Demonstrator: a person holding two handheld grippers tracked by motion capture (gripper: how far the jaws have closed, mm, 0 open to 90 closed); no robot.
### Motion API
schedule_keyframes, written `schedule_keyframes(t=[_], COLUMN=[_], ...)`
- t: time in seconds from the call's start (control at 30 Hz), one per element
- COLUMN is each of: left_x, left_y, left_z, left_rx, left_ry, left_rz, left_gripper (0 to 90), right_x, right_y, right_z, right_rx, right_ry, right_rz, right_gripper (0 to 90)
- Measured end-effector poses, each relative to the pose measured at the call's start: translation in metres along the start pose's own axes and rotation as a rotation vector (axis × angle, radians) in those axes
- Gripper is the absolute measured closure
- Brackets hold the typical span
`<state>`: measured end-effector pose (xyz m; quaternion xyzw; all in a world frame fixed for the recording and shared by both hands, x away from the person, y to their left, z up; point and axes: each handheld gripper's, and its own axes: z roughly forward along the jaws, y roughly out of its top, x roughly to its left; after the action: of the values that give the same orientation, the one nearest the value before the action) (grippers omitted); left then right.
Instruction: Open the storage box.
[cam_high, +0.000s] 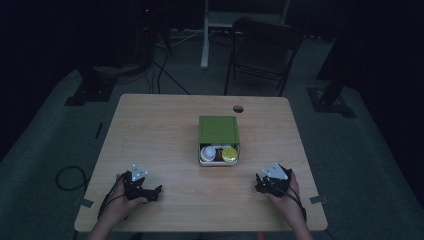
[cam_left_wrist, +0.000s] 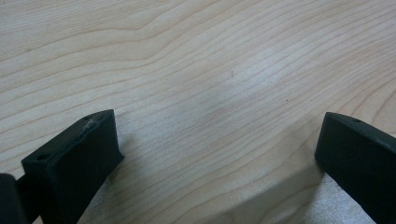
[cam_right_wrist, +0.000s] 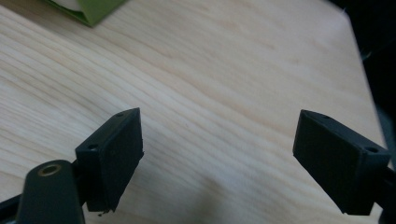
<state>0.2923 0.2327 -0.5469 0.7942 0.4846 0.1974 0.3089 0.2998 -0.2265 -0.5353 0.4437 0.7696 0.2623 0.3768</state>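
Nowhere can any writing be read on the green box (cam_high: 218, 131) or the jars inside it. Pale wooden table (cam_high: 160, 130), dark room, a folding chair (cam_high: 262, 47) on the far side. Mid-table sits the box, between and beyond both tongs, well apart from each. Left gripper (cam_high: 152, 192) and right gripper (cam_high: 260, 184) rest near the front edge, jaws apart over bare wood.
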Motion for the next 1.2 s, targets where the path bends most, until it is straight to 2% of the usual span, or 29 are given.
schedule_keyframes(t=[0.1, 0.2, 0.37, 0.5, 0.73, 0.8, 1.03, 1.13, 1.2], left_x=[0.000, 0.000, 0.000, 0.000, 0.000, 0.000, 0.000, 0.000, 0.000], left_y=[0.000, 0.000, 0.000, 0.000, 0.000, 0.000, 0.000, 0.000, 0.000], left_z=[0.000, 0.000, 0.000, 0.000, 0.000, 0.000, 0.000, 0.000, 0.000], left_rx=[-0.001, 0.001, 0.001, 0.001, 0.001, 0.001, 0.000, 0.001, 0.000], left_ry=[0.000, -0.002, -0.002, -0.002, -0.002, -0.002, -0.002, -0.002, -0.002], left_rz=[-0.001, 0.001, 0.002, 0.002, 0.002, 0.002, 0.001, 0.001, 0.001], left_gripper=[0.1, 0.1, 0.1, 0.1, 0.1, 0.1, 0.1, 0.1, 0.1], right_x=[0.008, 0.019, 0.037, 0.048, 0.066, 0.071, 0.088, 0.094, 0.099], right_y=[0.004, 0.008, 0.013, 0.018, 0.024, 0.025, 0.031, 0.034, 0.036], right_z=[-0.002, -0.004, -0.008, -0.011, -0.012, -0.011, -0.010, -0.010, -0.011], right_rx=[-0.026, -0.048, -0.100, -0.141, -0.187, -0.192, -0.228, -0.249, -0.268], right_ry=[-0.037, -0.076, -0.102, -0.123, -0.108, -0.111, -0.119, -0.098, -0.089], right_rz=[-0.063, -0.136, -0.258, -0.326, -0.423, -0.472, -0.593, -0.620, -0.658], right_gripper=[21.4, 22.2, 22.4, 22.3, 23.3, 23.8, 32.4, 35.8, 37.3])
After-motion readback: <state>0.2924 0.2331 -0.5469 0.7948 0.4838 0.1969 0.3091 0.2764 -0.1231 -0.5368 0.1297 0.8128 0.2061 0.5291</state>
